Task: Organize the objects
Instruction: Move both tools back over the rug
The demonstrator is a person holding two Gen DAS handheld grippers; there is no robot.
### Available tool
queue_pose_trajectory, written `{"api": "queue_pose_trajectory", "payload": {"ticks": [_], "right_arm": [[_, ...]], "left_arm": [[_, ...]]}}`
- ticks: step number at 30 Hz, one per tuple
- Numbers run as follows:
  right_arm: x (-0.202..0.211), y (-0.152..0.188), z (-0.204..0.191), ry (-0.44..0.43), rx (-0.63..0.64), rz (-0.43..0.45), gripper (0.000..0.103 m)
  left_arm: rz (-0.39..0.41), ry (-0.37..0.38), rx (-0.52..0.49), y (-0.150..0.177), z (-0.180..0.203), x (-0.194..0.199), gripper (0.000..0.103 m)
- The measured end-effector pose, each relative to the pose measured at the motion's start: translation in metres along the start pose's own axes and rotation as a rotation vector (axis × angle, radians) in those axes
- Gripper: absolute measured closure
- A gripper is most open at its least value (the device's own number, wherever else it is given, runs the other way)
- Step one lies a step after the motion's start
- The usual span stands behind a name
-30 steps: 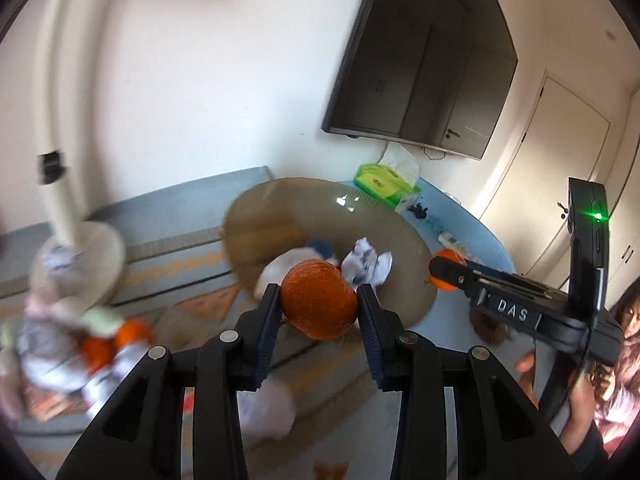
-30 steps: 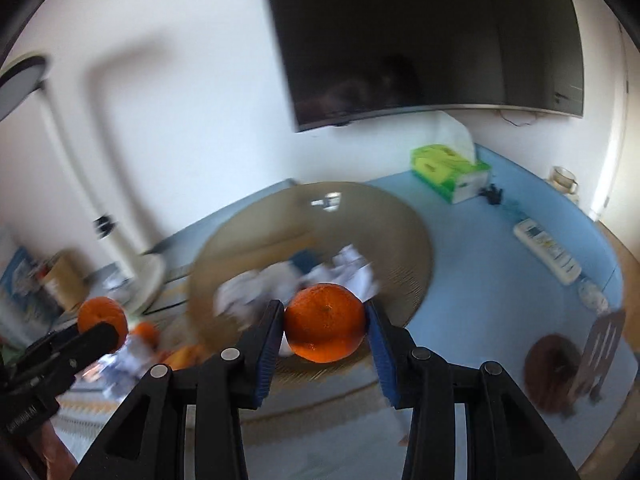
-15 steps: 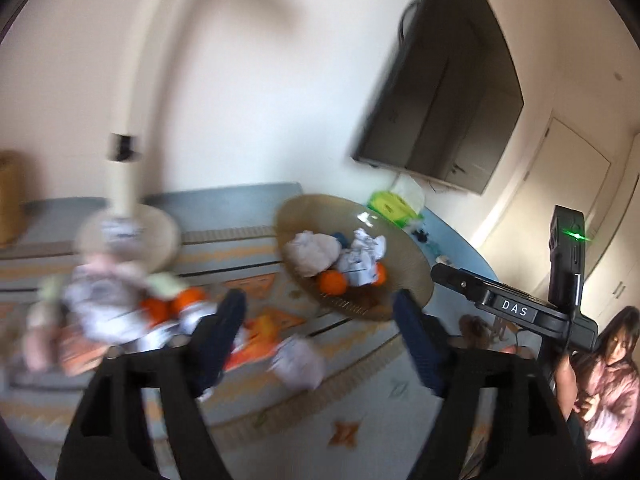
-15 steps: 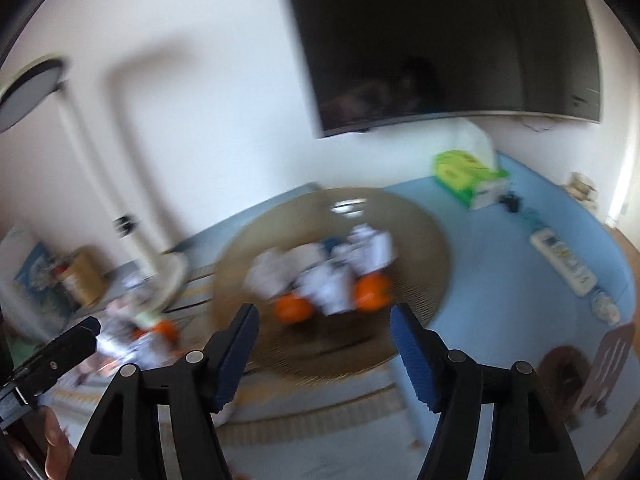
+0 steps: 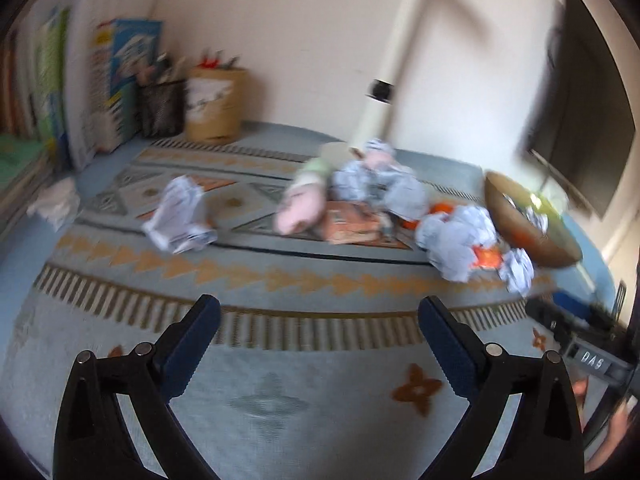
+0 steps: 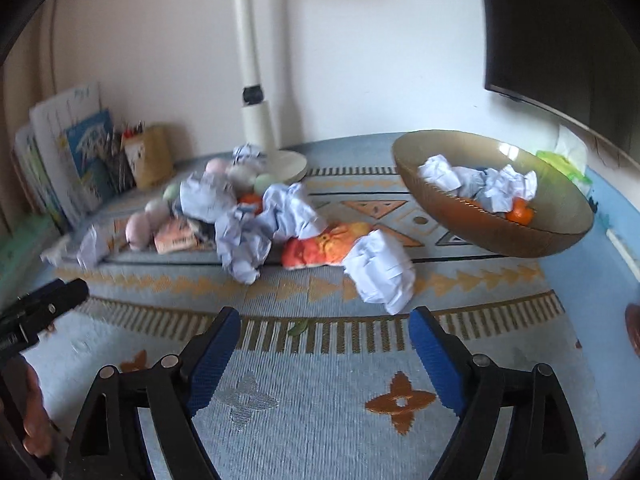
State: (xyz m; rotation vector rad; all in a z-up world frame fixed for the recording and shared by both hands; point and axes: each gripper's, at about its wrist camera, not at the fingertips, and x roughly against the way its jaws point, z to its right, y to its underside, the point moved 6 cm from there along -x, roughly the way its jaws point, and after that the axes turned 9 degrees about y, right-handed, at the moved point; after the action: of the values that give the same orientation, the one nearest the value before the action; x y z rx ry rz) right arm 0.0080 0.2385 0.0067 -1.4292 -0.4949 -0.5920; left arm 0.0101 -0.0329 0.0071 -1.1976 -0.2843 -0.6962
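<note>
Both the left gripper [image 5: 320, 320] and the right gripper [image 6: 324, 332] have just been opening and now stand wide and empty over the woven patterned rug [image 6: 320, 400]. The oranges [image 6: 520, 211] they carried a second ago lie in the smooth, shallow brown bowl [image 6: 560, 232], so that delivery looks done. Beyond, crumpled paper balls [image 6: 378, 272], soft pastel toys [image 6: 138, 230] and a glossy orange wrapper [image 6: 324, 246] remain heaped near the lamp base [image 6: 288, 162], awaiting sorting.

right gripper [image 5: 592, 360] label: "DAS", white letters on its black body, at 4 o'clock in the left wrist view
books [image 5: 116, 80] covers: print at 10 o'clock, too blurred to read
orange packet [image 6: 176, 236]: markings too small to read
tan holder [image 6: 146, 156]: dark marks, unreadable
</note>
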Motion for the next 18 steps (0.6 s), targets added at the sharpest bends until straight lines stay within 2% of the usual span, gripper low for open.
{"api": "queue_pose_trajectory", "payload": {"ticks": [2, 4, 9, 18], "right_arm": [[-0.011, 0.003, 0.005, 0.014, -0.013, -0.046, 0.018], [-0.017, 0.005, 0.009, 0.009, -0.032, -0.074, 0.018], [-0.016, 0.006, 0.014, -0.008, -0.060, -0.073, 0.018], [-0.010, 0.006, 0.003, 0.023, -0.002, -0.039, 0.018]], "left_arm": [[0.021, 0.047, 0.075, -0.001, -0.010, 0.005, 0.004], [0.022, 0.048, 0.104, 0.000, -0.017, 0.006, 0.004], [0.016, 0.065, 0.076, 0.002, -0.011, 0.007, 0.004], [0.008, 0.089, 0.078, 0.002, -0.009, 0.003, 0.004]]}}
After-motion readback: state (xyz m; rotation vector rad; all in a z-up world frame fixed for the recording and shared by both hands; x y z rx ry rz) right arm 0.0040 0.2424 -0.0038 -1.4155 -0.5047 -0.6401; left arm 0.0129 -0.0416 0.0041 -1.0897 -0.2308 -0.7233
